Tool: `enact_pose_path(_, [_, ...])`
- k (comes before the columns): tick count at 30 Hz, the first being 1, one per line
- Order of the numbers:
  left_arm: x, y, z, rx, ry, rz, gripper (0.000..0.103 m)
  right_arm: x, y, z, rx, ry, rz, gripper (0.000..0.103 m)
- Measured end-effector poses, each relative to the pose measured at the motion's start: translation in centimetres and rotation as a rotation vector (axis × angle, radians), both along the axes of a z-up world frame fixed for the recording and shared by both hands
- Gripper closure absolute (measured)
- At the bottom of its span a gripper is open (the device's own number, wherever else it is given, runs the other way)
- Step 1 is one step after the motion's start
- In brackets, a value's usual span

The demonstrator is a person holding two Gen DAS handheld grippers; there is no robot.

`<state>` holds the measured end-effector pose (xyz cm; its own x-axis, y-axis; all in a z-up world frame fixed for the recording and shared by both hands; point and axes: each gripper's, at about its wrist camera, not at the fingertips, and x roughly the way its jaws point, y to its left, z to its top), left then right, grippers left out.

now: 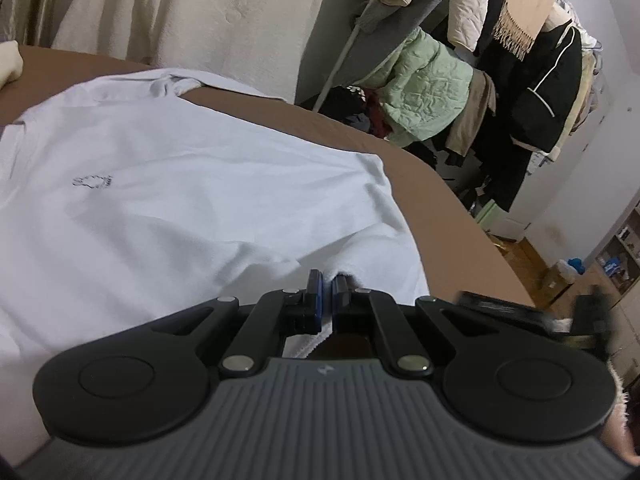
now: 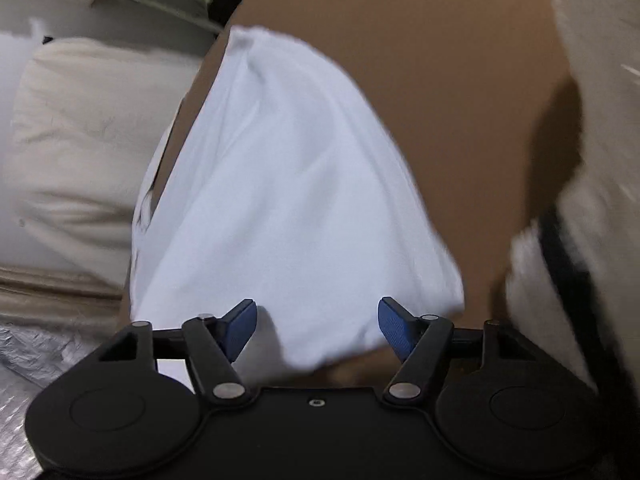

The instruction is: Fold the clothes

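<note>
Left gripper [image 1: 327, 280]: blue pads pressed together w/ a pinch of the white shirt [image 1: 160, 184] hem clamped between them, cloth bunched up just past the tips. Right gripper [image 2: 318, 322]: fingers spread wide apart, nothing gripped, hovering over the near edge of the shirt [image 2: 288, 200]; contact w/ the fabric can't be told, view is blurred.

Shirt lies spread on the brown bed cover [image 1: 400, 152], small dark logo [image 1: 93, 181] on the chest, collar at the far end. In right wrist view it looks folded into a narrower strip running near to far.

Far left: cream pillow [image 2: 92, 140]. Beyond the bed: cream curtain [image 1: 192, 12], then a rack w/ a green quilted jacket [image 1: 424, 88], black coat [image 1: 536, 120] & fringed beige scarf [image 1: 516, 24].
</note>
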<state>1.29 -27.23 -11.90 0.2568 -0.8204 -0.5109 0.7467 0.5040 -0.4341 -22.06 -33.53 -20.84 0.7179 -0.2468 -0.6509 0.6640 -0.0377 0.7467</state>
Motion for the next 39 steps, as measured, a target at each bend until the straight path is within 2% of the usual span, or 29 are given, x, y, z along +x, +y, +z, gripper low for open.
enact_pose_path(3, [-0.1, 0.2, -0.1, -0.003, 0.003, 0.014, 0.099, -0.9, 1.9, 1.0, 0.036, -0.056, 0.018, 0.023])
enact_pose_path(5, [-0.2, 0.4, -0.2, -0.005, 0.004, 0.023, 0.099, -1.0, 3.2, -0.5, 0.166, -0.143, -0.085, 0.015])
enact_pose_path(10, [-0.1, 0.8, -0.5, 0.001, 0.017, 0.050, 0.099, -0.4, 2.2, -0.6, 0.008, -0.241, -0.324, 0.014])
enact_pose_path(11, [0.0, 0.8, -0.7, 0.004, 0.021, 0.057, 0.099, 0.2, 1.7, -0.5, -0.021, -0.265, -0.290, 0.015])
enact_pose_path(12, [0.2, 0.9, -0.8, 0.008, 0.025, 0.062, 0.099, 0.8, 1.3, -0.7, -0.003, -0.270, -0.261, 0.015])
enact_pose_path(13, [0.1, 0.9, -0.7, 0.008, 0.025, 0.059, 0.099, 0.7, 1.1, -0.5, -0.032, -0.256, -0.235, 0.026])
enact_pose_path(14, [0.1, 0.9, -0.7, 0.008, 0.025, 0.056, 0.099, 0.6, 1.0, -0.4, -0.063, -0.240, -0.210, 0.050])
enact_pose_path(15, [0.1, 0.8, -0.6, 0.008, 0.025, 0.053, 0.099, 0.5, 0.9, -0.2, -0.095, -0.225, -0.184, 0.060])
enact_pose_path(16, [0.1, 0.8, -0.6, 0.008, 0.025, 0.051, 0.099, 0.4, 0.7, 0.0, -0.126, -0.210, -0.159, 0.086])
enact_pose_path(17, [0.0, 0.8, -0.5, 0.007, 0.025, 0.046, 0.099, 0.3, 0.6, 0.1, -0.157, -0.194, -0.133, 0.096])
enact_pose_path(18, [-0.2, 0.9, -0.5, -0.006, 0.033, 0.034, 0.099, 0.2, 0.4, 0.3, -0.188, -0.179, -0.107, 0.097])
enact_pose_path(20, [-0.2, 1.6, -0.9, -0.067, 0.121, 0.036, 0.099, -0.7, 0.8, 2.8, -0.419, -0.114, -0.037, 0.099])
enact_pose_path(22, [-0.1, 2.2, -1.6, -0.111, 0.199, 0.051, 0.099, -2.1, 1.5, 5.9, -0.694, -0.032, 0.014, 0.099])
enact_pose_path(23, [-0.1, 2.1, -1.5, -0.108, 0.187, 0.054, 0.100, -2.8, 1.2, 6.7, -0.729, -0.011, 0.060, 0.099])
enact_pose_path(24, [-0.1, 2.0, -1.4, -0.105, 0.176, 0.057, 0.100, -3.5, 1.0, 7.4, -0.760, 0.010, 0.108, 0.098])
enact_pose_path(27, [-0.2, 1.8, -1.0, -0.094, 0.141, 0.067, 0.099, -3.4, 0.6, 8.9, -0.772, 0.149, 0.296, 0.086])
enact_pose_path(28, [-0.2, 1.7, -0.9, -0.091, 0.129, 0.070, 0.099, -2.6, 0.3, 8.9, -0.746, 0.179, 0.347, 0.065])
enact_pose_path(29, [-0.3, 1.6, -0.8, -0.088, 0.118, 0.073, 0.099, -1.7, -0.1, 8.8, -0.719, 0.207, 0.397, 0.036])
enact_pose_path(31, [-0.5, 1.4, -0.7, -0.073, 0.097, 0.072, 0.100, -0.1, -0.9, 8.1, -0.650, 0.275, 0.480, 0.022])
enact_pose_path(33, [-0.8, 1.2, -0.7, -0.051, 0.070, 0.070, 0.100, 0.7, -0.5, 7.0, -0.603, 0.357, 0.502, 0.021])
enact_pose_path(36, [-0.9, 1.1, -1.1, -0.024, 0.067, 0.073, 0.100, 1.8, 1.1, 5.5, -0.638, 0.493, 0.628, 0.022])
enact_pose_path(39, [-0.3, 1.4, -1.5, -0.030, 0.095, 0.070, 0.100, 6.0, 1.0, 4.8, -0.662, 0.609, 0.884, 0.022])
